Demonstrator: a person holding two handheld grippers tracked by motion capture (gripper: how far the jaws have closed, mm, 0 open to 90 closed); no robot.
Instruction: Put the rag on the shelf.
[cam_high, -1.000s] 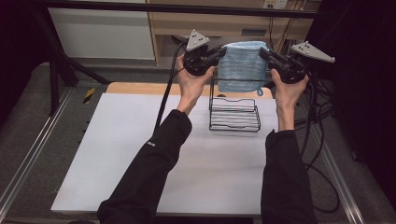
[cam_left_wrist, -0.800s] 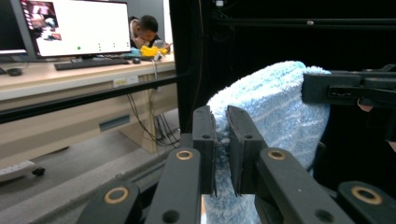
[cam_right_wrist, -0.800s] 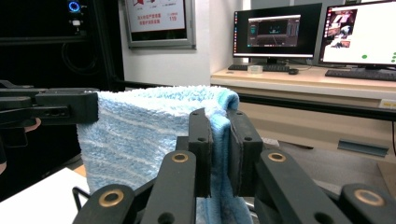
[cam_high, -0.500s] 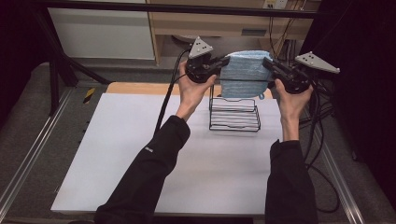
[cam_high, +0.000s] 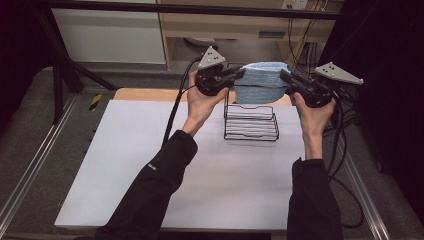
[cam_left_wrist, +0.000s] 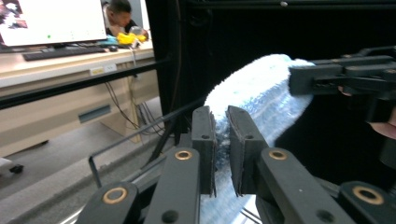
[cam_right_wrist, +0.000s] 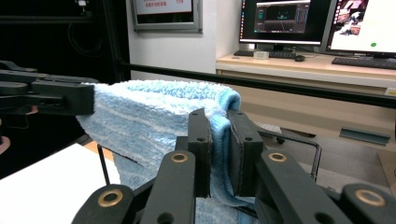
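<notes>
- The blue towel (cam_high: 261, 82) hung folded in the air at the far side of the table, stretched left to right between the two tools, with its lower edge drooping toward the wire rack (cam_high: 251, 122).
- Its long axis ran across the scene, roughly in line with the rack's own length, and the rack stood directly beneath it and slightly nearer to the person.
- The left gripper (cam_high: 235, 76) was clamped on the towel's left end; in the left gripper view the jaws stood pinched on the fabric edge (cam_left_wrist: 254, 100).
- The right gripper (cam_high: 286, 79) was clamped on the right end in the same way, with the terry cloth (cam_right_wrist: 154, 119) squeezed between its pads.
- Both hands sat at about equal height and equally near the rack, one on either side, so neither had the advantage.
- I judged that the coming move would be a straight lowering, keeping the towel taut and square over the rack.
- The white table top (cam_high: 125, 165) was bare around the rack; dark cables (cam_high: 345, 150) trailed off the right edge.
</notes>
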